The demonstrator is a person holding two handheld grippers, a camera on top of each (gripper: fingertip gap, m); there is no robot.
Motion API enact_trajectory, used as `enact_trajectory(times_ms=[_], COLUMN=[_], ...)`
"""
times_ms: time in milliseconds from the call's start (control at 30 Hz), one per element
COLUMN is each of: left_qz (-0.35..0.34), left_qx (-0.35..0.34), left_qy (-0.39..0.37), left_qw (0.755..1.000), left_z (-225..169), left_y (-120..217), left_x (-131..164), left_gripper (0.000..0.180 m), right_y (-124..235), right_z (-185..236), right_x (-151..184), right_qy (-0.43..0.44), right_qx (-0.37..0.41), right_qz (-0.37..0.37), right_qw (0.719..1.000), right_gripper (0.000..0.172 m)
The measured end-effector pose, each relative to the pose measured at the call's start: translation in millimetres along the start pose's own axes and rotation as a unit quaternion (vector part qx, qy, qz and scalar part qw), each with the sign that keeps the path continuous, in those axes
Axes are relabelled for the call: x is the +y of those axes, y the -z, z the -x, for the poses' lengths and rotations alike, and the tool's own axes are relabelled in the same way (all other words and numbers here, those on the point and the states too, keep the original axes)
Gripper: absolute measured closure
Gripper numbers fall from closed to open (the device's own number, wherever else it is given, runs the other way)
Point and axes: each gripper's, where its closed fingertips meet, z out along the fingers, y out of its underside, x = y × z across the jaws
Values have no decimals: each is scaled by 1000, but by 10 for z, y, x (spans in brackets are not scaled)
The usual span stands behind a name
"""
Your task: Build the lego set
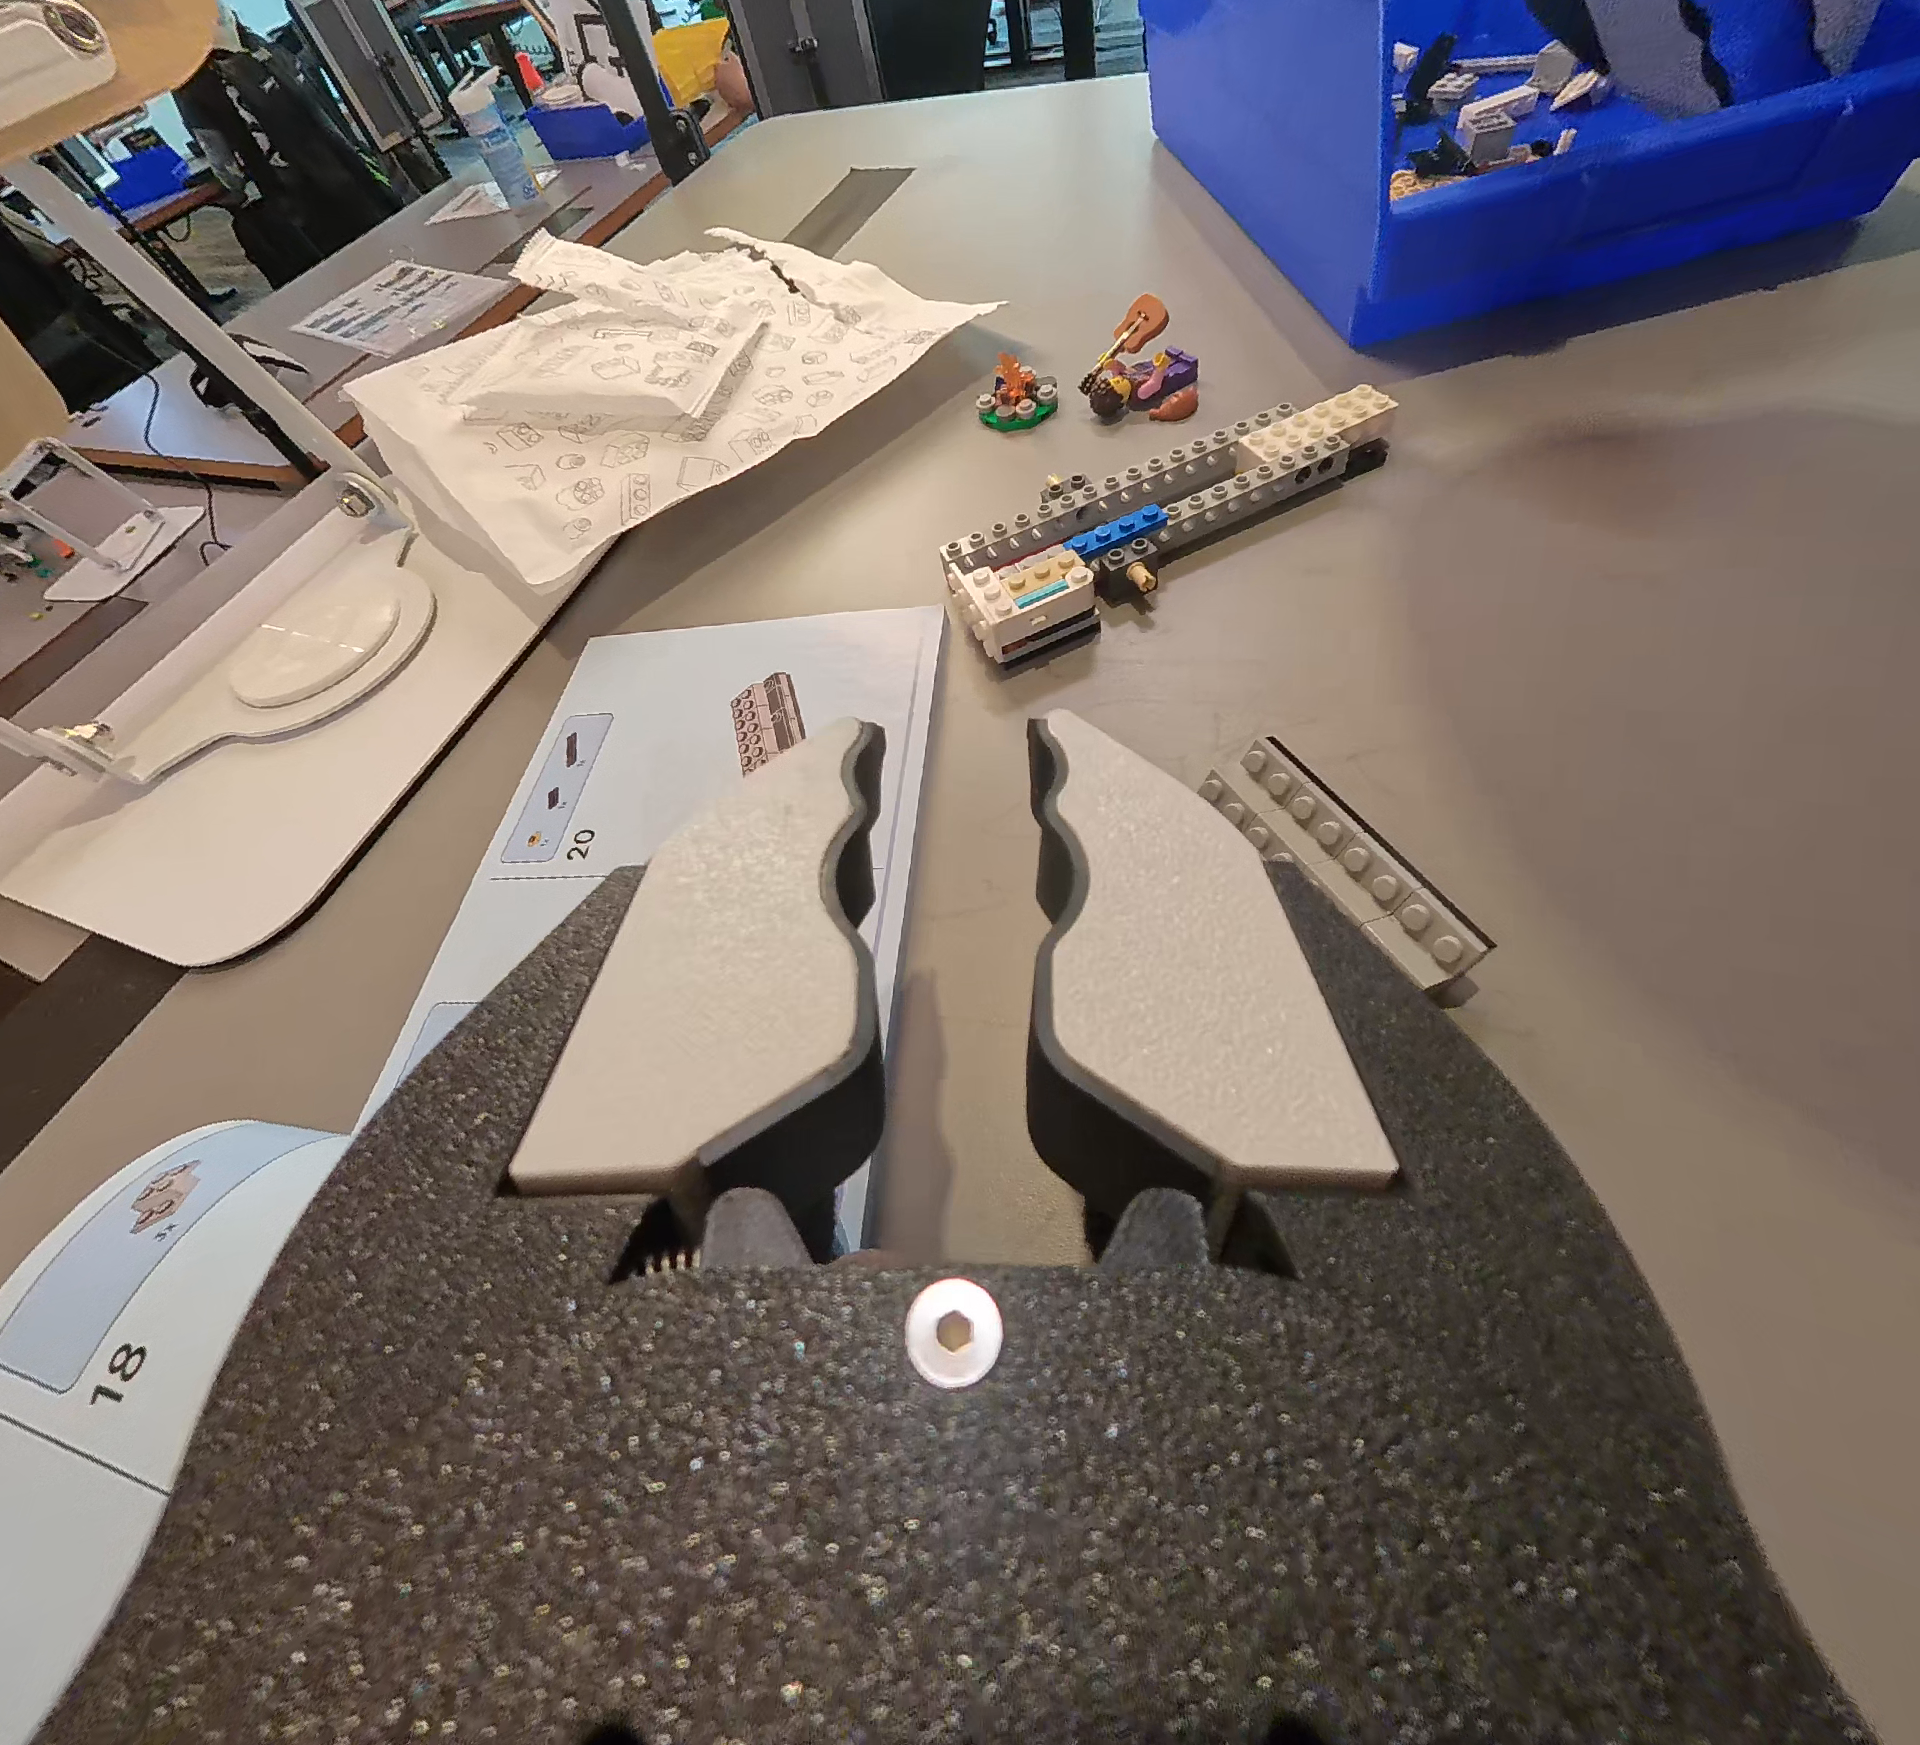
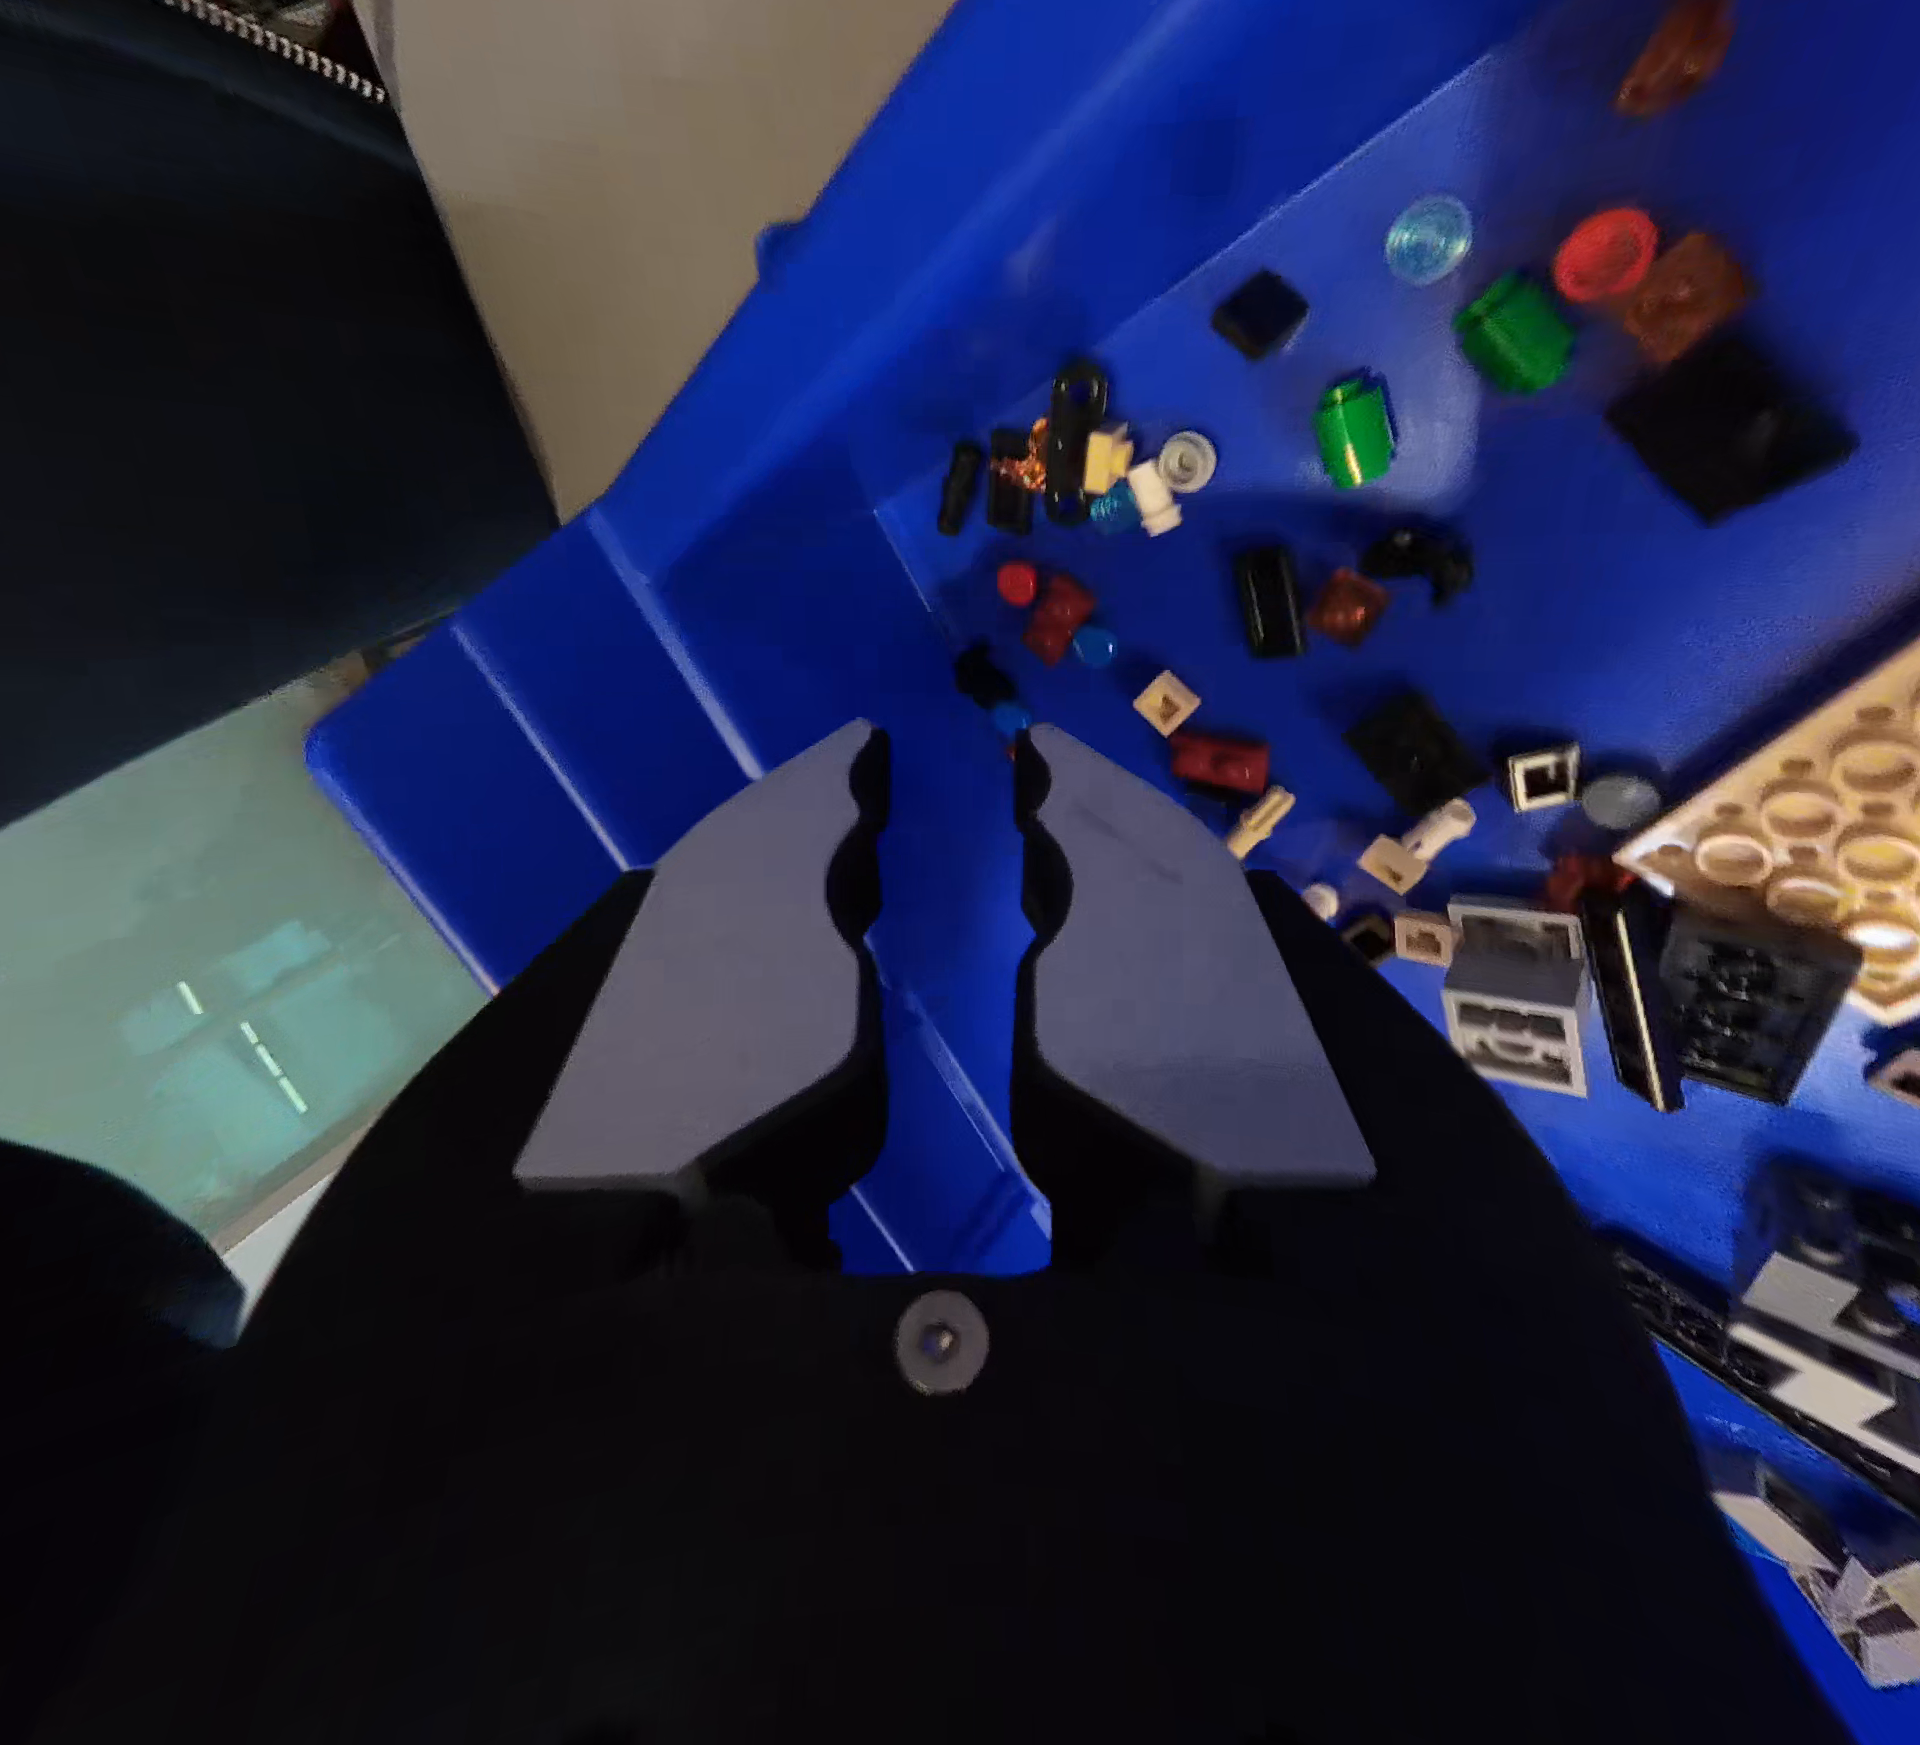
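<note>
Left tongs hover parted and empty over the counter, between the instruction booklet and a grey studded plate. Right tongs hang parted, gripping nothing, inside the blue bin, tips just beside a small blue round piece near the bin's wall.

On my left feed, the pale blue instruction booklet carries printed black step numbers, each next to a small box of part drawings. Just beyond the booklet, the torn white paper bags bear only line drawings of bricks. Farther behind the booklet, a white sheet has dark print too small for me to read. On my right feed I can read nothing in the blue bin.
</note>
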Motion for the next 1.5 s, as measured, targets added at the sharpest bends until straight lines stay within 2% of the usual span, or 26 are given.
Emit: enact_trajectory(times_ms=[167, 267, 400, 600, 800, 1133, 1333, 1500], left_qz=[-7, -8, -25, -63, -74, -122, -135, -145], left_qx=[-2, -4, -7, -23, -25, -30, -28, -29], left_qy=[-5, -9, -15, -4, -5, 29, 39, 47], left_qw=[1000, 1000, 1000, 998, 997, 992, 990, 988], left_z=[-6, -7, -16, 40, 40, 127, 148, 175], left_y=[14, 12, 52, 151, 179, 331, 367, 398], left_x=[-16, -20, -58, -136, -155, -230, -249, -261], left_gripper=[153, 153, 153, 155, 155, 157, 158, 158], right_y=[-53, -7, -35, -47, -161, -215, -276, -311], right_z=[-72, -127, -103, 27, 43, 85, 131, 122], right_x=[-9, -11, 90, -18, 87, 137, 189, 298], right_qy=[-85, -188, -257, -287, -313, -350, -338, -331], right_qx=[11, 39, 91, 90, 75, 78, 65, 81], right_qz=[27, -7, 20, 45, 122, 138, 147, 155], right_qw=[996, 981, 962, 953, 939, 923, 928, 927], right_gripper=[145, 146, 151, 151, 150, 154, 150, 162])
